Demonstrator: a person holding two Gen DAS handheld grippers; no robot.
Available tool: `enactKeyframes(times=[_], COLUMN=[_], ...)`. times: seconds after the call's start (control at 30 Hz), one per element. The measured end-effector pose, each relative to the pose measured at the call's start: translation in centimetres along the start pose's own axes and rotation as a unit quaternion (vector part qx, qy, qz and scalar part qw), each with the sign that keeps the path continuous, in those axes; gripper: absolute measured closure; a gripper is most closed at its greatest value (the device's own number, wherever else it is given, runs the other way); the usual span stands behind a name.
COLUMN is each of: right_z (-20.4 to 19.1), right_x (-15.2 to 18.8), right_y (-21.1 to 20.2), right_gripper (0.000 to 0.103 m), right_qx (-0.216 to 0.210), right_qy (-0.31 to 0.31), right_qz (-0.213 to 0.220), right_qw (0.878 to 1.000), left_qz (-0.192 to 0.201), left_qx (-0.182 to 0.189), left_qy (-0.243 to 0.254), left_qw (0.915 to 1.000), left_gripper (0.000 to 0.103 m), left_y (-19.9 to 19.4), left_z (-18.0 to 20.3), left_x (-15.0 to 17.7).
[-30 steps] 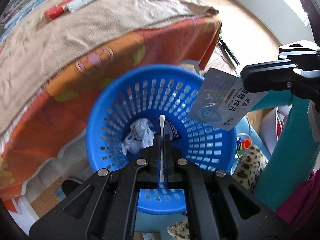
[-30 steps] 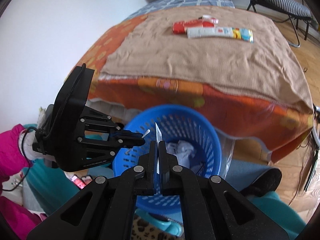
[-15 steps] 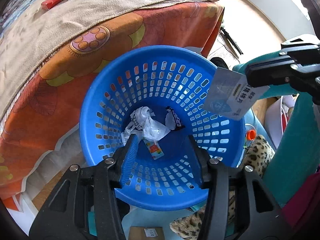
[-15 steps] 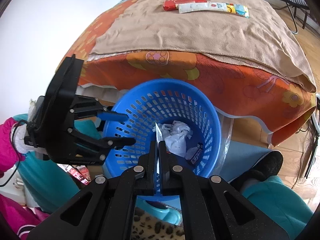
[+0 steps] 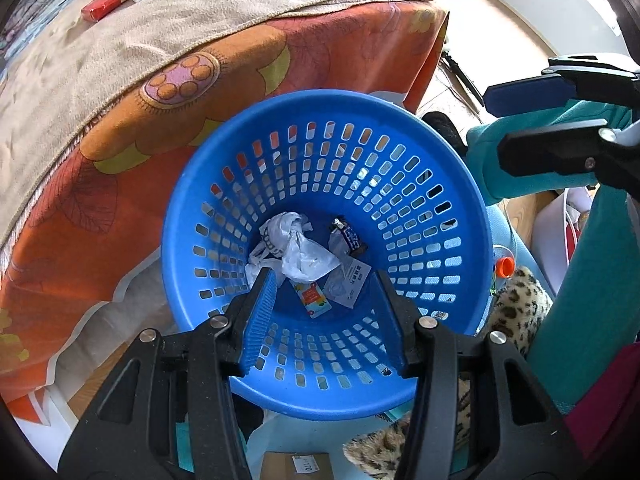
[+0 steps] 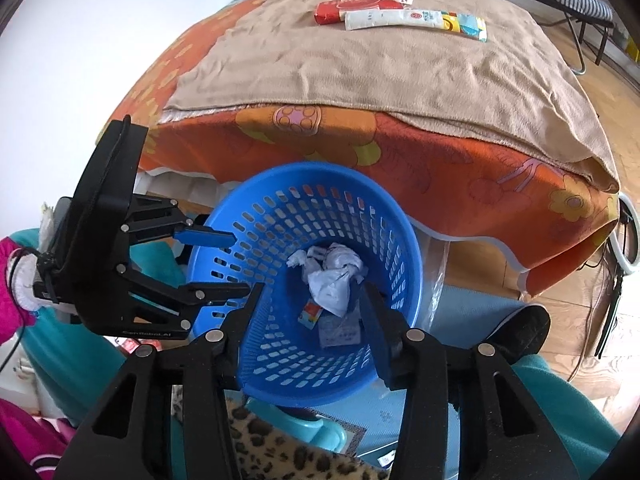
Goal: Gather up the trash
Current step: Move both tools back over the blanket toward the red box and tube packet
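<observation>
Trash (image 5: 306, 254) lies at the bottom of the blue basket (image 5: 460, 200), directly below my left claw (image 5: 326, 320) and right claw (image 6: 308, 332). Both claws are spread wide, holding nothing, above the basket rim.

The round blue plastic basket (image 5: 460, 216) looks smooth and slightly glossy, its wall pierced with slots, and the crumpled white plastic bag (image 5: 304, 256) inside it is thin and shiny beside a flat white paper-like sachet (image 5: 346, 286). The tan blanket (image 6: 360, 68) is soft, matt, finely napped cloth over a printed orange floral sheet (image 6: 460, 176) of smoother fabric. Both black tongs, left (image 5: 326, 316) and right (image 6: 310, 322), are matt hard plastic with bright metal screw heads.
</observation>
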State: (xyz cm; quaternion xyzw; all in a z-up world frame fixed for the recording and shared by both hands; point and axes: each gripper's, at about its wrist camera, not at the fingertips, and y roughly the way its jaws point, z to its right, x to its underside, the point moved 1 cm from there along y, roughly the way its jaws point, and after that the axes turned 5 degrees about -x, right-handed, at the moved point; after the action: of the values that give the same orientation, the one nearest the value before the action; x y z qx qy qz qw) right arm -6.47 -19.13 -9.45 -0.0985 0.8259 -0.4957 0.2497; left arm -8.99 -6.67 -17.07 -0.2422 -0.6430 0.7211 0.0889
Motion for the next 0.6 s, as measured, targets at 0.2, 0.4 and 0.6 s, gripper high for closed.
enactKeyframes(times=[0.2, 0.4, 0.6], right_z=[0.5, 1.4, 2.8], right_x=[-1.1, -3.6, -7.7], right_y=[-0.6, -1.5, -3.0], right_gripper=[0.058, 0.058, 0.049], right_qx=[0.012, 0.021, 0.031], right_qy=[0.002, 0.01, 0.018], right_qz=[0.011, 0.032, 0.064], right_qw=[1.0, 0.999, 0.997], left_qz=[0.009, 0.031, 0.058], left_qx=[-0.002, -0.022, -0.038], left_qy=[-0.001, 0.001, -0.008], left_qw=[1.0, 0.9993, 0.9975], left_gripper=[0.053, 0.053, 0.053], left_y=[-0.8, -2.6, -4.6], left_z=[-0.7, -2.8, -5.9], left_x=[-0.9, -3.3, -6.8])
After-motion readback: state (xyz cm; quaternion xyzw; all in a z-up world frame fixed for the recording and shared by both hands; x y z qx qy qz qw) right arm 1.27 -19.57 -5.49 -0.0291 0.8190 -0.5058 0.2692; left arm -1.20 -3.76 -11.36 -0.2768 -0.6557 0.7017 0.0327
